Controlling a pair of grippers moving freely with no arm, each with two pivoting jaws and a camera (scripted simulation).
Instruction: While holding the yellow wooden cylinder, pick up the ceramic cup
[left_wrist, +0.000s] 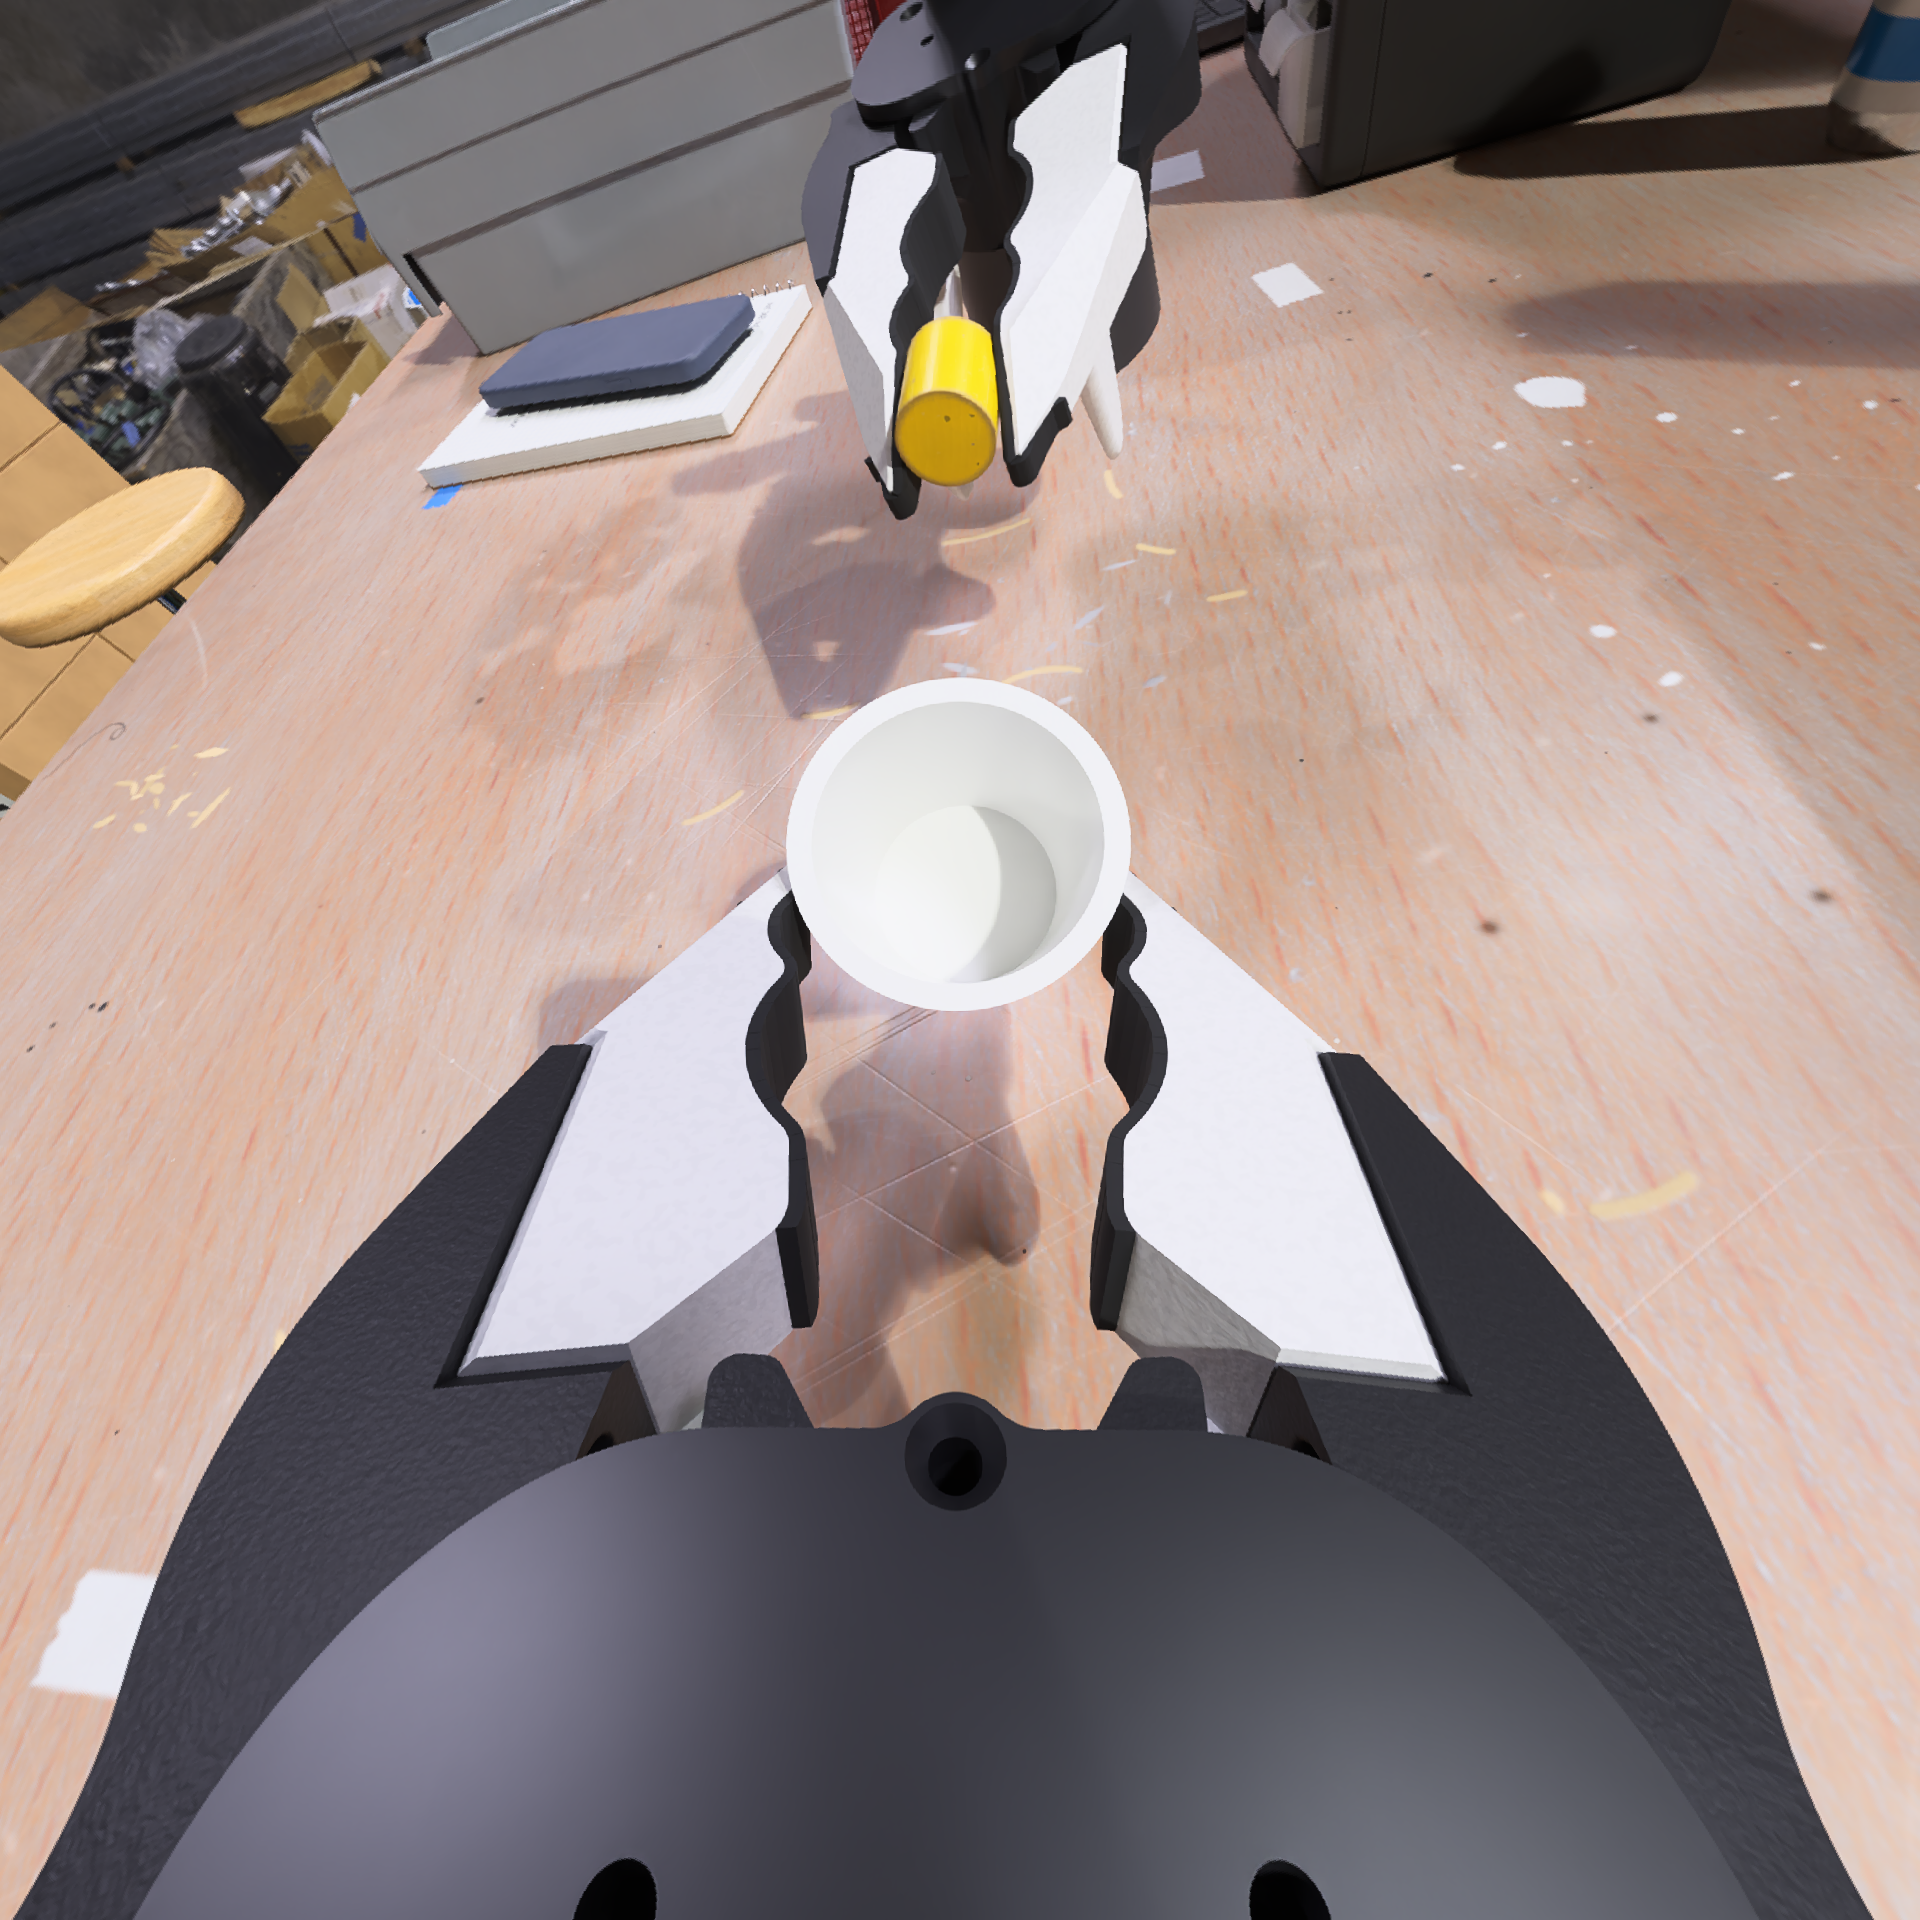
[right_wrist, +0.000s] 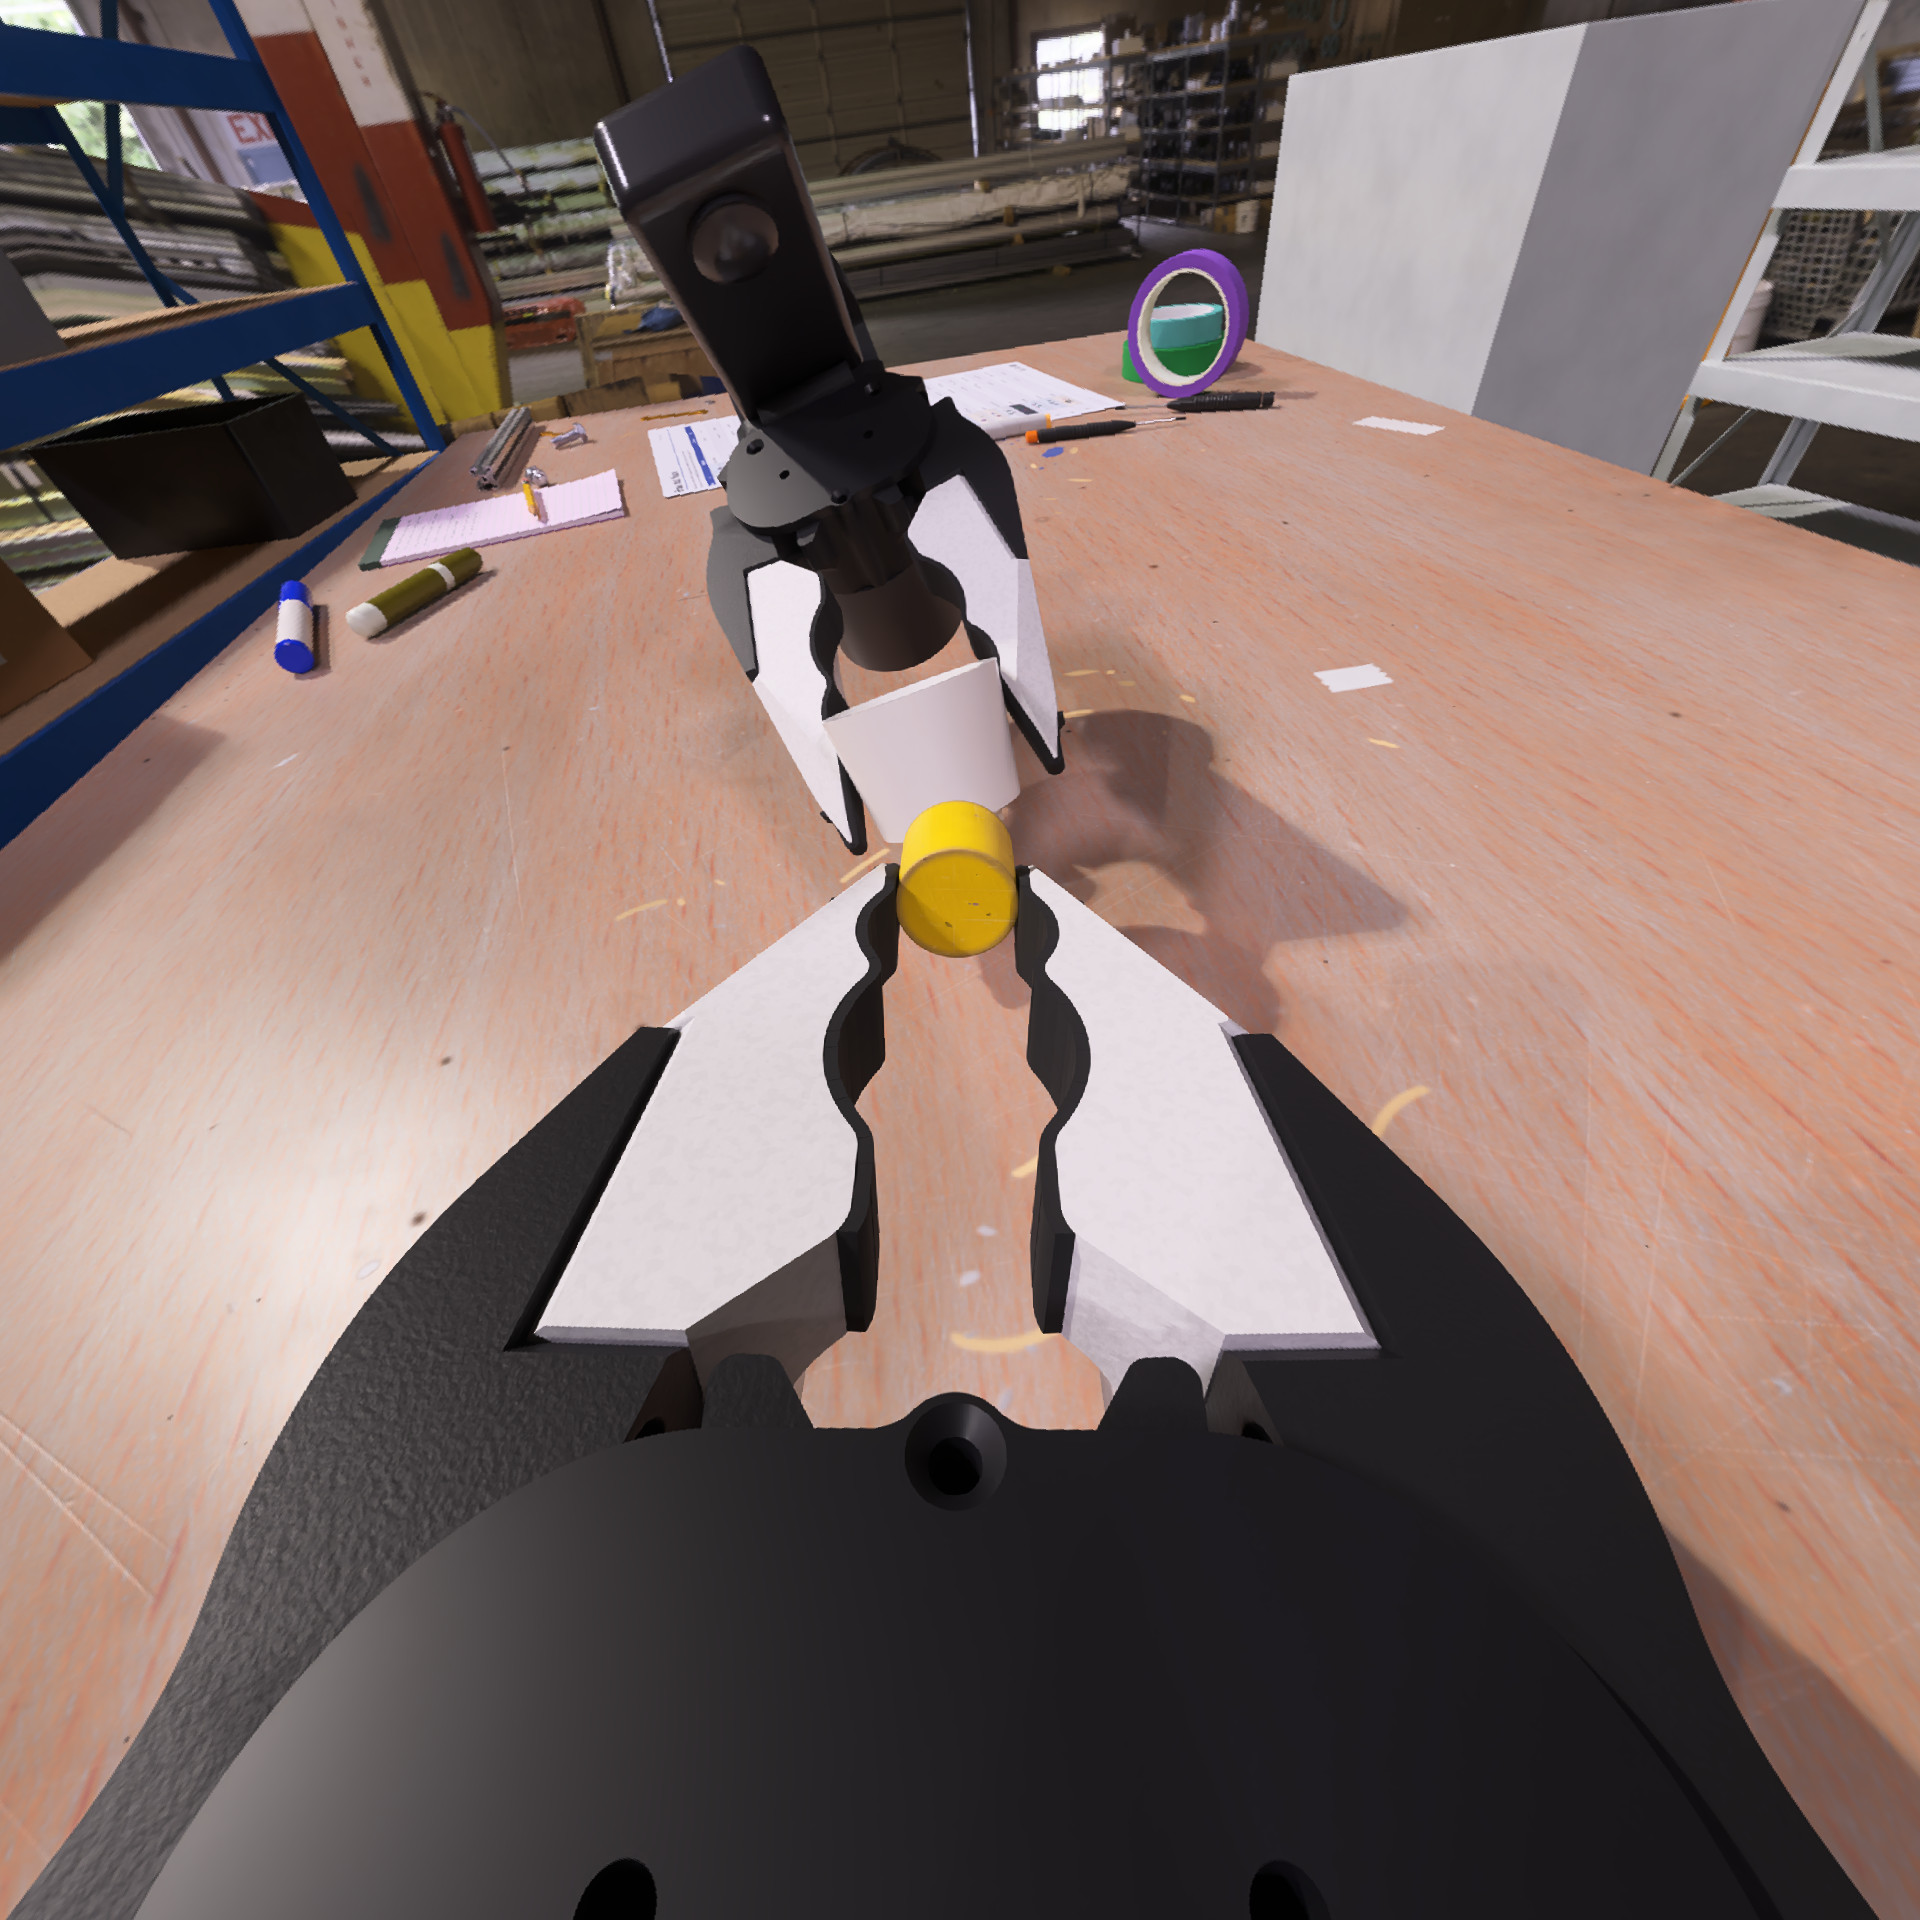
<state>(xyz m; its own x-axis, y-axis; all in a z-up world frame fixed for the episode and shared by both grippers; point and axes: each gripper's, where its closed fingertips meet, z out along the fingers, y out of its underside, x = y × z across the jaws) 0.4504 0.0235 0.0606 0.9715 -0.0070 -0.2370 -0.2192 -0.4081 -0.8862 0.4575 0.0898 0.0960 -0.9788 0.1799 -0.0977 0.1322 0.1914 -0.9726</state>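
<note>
The white ceramic cup stands upright, its mouth open to the left wrist view. My left gripper is shut on it, one fingertip on each side of its wall. In the right wrist view the cup sits between the left gripper's fingers; the cylinder hides its base, so I cannot tell whether it touches the wooden table. My right gripper is shut on the yellow wooden cylinder, held above the table just in front of the cup. The left wrist view shows the right gripper and the cylinder beyond the cup.
A white notebook with a dark blue pad and a grey cabinet lie at the far left; a wooden stool stands off the table edge. Tape rolls, a pink notepad, markers, a screwdriver and a white panel lie beyond.
</note>
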